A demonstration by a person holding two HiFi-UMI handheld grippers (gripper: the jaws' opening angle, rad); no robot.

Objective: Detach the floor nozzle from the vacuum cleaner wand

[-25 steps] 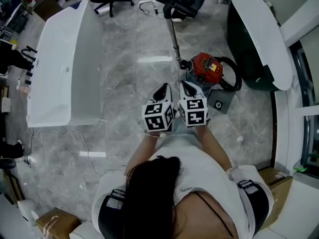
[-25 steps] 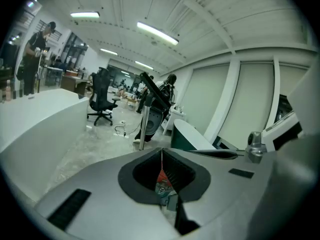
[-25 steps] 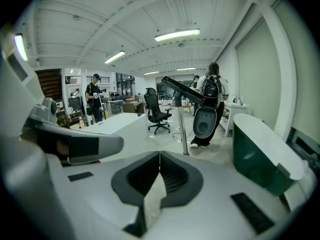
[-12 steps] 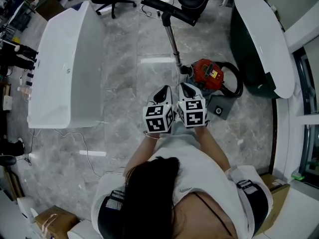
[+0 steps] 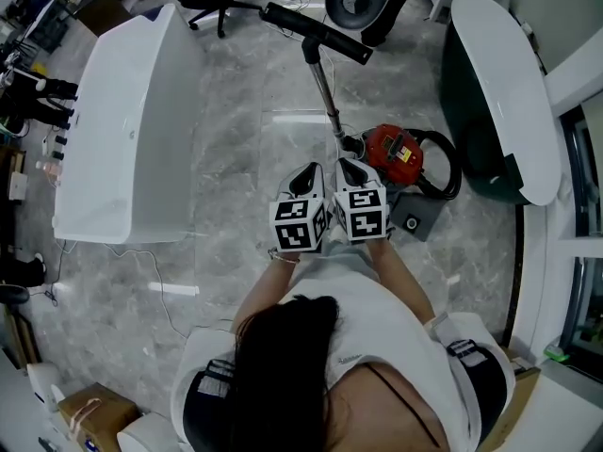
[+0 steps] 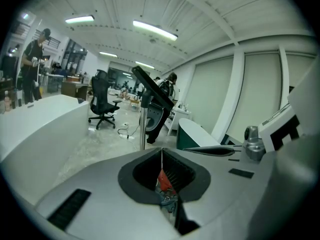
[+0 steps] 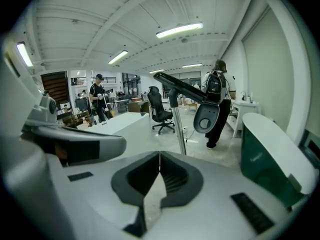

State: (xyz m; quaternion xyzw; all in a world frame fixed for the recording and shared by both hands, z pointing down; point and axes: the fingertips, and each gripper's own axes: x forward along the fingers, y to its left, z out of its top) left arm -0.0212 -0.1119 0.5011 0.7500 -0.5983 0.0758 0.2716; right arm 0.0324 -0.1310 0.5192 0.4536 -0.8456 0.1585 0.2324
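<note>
— Floor nozzle (image 5: 316, 33), where?
— Attached atop the upright wand (image 5: 326, 92), well ahead of everything, untouched.
— And the claws?
— Left gripper (image 5: 306, 169): jaws together, empty. Right gripper (image 5: 351, 166): the same, beside it. Red vacuum body (image 5: 394, 151) sits rightmost, on the floor (image 5: 236, 158).

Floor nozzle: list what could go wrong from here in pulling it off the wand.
1. The wand stands upright with the floor nozzle high on top, so a pull may topple it.
2. The left gripper and right gripper are both shut and short of it. They must open before grasping.
</note>
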